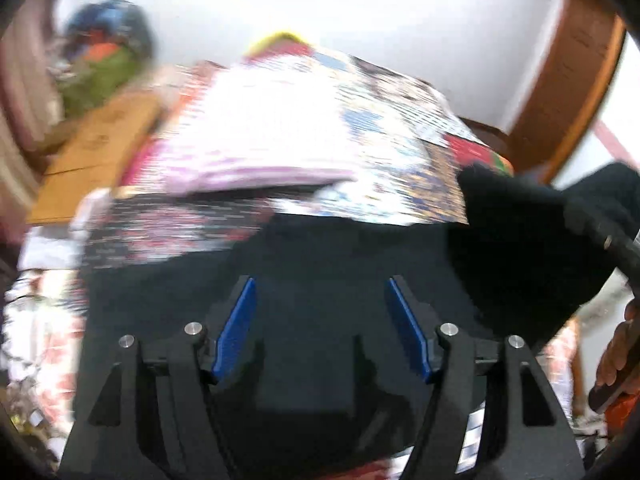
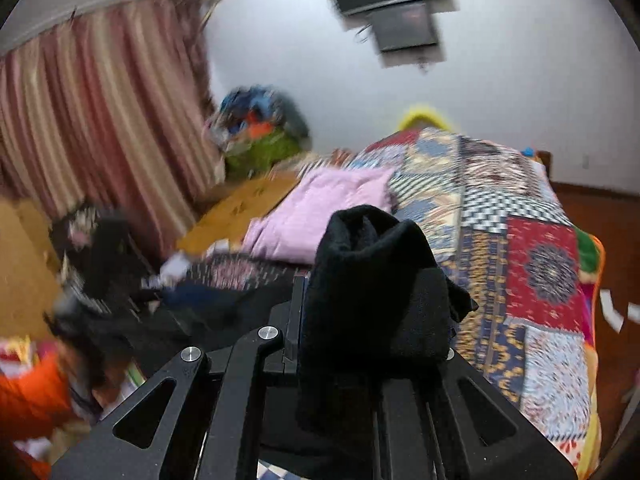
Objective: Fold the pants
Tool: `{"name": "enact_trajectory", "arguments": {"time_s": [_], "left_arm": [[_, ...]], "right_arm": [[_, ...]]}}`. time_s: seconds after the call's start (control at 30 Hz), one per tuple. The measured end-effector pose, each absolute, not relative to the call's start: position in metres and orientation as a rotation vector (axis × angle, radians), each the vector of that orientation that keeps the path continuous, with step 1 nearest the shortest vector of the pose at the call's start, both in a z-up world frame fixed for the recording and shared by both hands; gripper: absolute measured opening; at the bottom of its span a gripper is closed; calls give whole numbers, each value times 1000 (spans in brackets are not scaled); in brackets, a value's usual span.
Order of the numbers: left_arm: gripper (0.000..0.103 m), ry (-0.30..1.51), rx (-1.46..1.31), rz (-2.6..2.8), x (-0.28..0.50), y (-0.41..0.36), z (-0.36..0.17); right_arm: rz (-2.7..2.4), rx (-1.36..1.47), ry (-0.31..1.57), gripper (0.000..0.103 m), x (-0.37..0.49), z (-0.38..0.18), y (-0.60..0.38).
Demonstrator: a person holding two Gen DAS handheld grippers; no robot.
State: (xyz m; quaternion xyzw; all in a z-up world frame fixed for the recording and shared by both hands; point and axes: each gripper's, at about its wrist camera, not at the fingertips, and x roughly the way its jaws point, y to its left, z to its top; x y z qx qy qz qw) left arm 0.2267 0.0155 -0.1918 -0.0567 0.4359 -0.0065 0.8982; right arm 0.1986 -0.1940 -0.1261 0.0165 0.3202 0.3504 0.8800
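Observation:
The black pants [image 1: 320, 248] lie spread on the bed in the left wrist view, blurred by motion. My left gripper [image 1: 322, 284] hovers over them, open, its blue pads [image 1: 236, 328] wide apart with nothing pinched between them. At the right of that view a raised fold of the pants [image 1: 520, 216] hangs from the other gripper. In the right wrist view my right gripper [image 2: 304, 300] is shut on the pants [image 2: 372, 280]. The bunched black cloth drapes over and hides the right finger.
A patchwork quilt [image 2: 520, 248] covers the bed, with a pink blanket [image 2: 320, 208] on it. A cardboard box [image 1: 100, 148], a heap of clothes [image 2: 260, 120] and a striped curtain [image 2: 100, 120] stand to the left. A hand [image 1: 616, 352] shows at the right edge.

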Motion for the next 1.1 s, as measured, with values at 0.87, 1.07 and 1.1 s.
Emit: {"name": "enact_trajectory", "arguments": {"time_s": [0.87, 1.07, 1.1], "left_arm": [[67, 909, -245, 95, 192, 95, -231], [68, 896, -212, 76, 201, 83, -220], [69, 896, -205, 70, 203, 80, -219]], "right_arm": [[1034, -280, 903, 59, 152, -171, -98], [886, -196, 874, 68, 175, -146, -149], [849, -202, 875, 68, 183, -147, -154]]}}
